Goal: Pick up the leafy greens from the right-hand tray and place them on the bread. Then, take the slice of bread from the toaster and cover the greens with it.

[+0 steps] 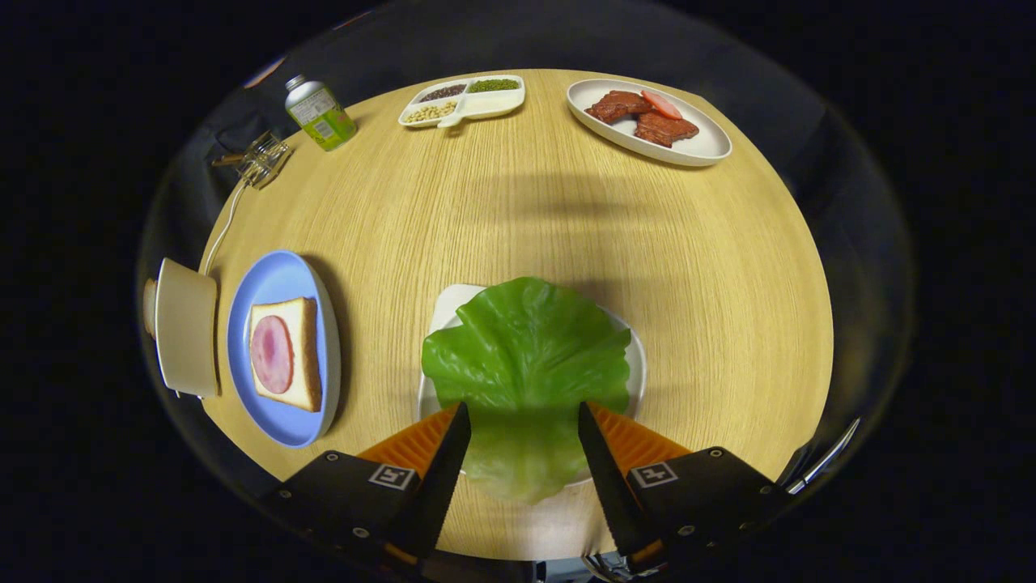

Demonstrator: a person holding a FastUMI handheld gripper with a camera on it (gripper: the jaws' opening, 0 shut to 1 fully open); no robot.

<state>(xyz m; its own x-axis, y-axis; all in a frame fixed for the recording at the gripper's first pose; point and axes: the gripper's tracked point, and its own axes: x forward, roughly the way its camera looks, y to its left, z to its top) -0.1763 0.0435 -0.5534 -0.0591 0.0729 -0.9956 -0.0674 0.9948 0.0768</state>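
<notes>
A big green lettuce leaf [524, 356] lies on a white tray [638, 356] near the front of the round wooden table. My gripper [524, 414] stands open right over the leaf, whose stem end lies between the two fingers; neither finger presses on it. To the left of the fingers a blue plate [277, 279] carries a slice of bread [305, 352] topped with a round pink ham slice [272, 354]. A cream toaster [188, 326] stands just left of the blue plate, seen from its side; its slot is hidden.
At the far side of the table [526, 219] are a divided white dish of beans [463, 99], a white oval plate with meat pieces [651, 121], a green-labelled can [320, 113] and a small clear holder [263, 159]. The toaster's white cord [224, 225] runs along the left edge.
</notes>
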